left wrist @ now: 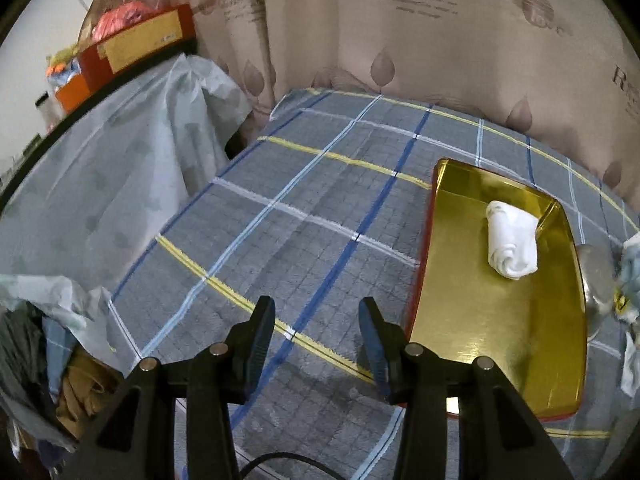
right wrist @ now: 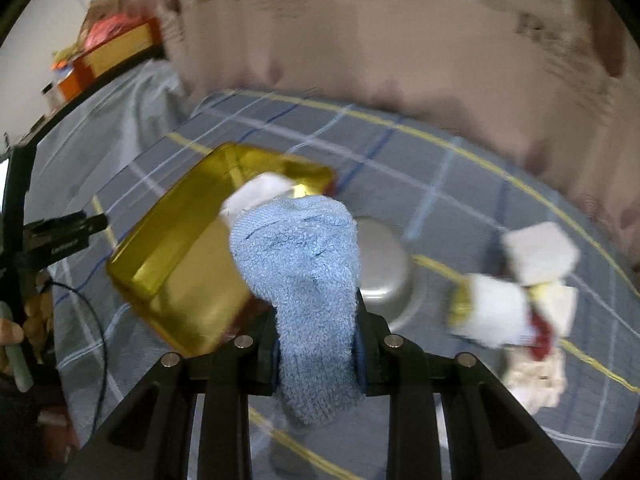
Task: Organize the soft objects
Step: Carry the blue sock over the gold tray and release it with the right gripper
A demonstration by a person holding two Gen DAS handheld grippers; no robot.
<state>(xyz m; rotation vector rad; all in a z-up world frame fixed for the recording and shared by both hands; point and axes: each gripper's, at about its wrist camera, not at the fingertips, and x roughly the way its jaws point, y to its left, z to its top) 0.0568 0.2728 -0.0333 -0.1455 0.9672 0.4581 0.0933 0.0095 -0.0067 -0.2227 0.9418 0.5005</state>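
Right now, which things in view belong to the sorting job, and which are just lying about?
Job:
right tool, shut on blue towel
gold tray
white rolled cloth
white cloths

Lying about:
metal bowl
red boxes

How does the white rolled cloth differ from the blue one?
The white cloth lies in the gold tray; the blue cloth is clamped in the right claw, above the table. White looks smooth, blue is fuzzy terry. Both are soft rolled bundles.
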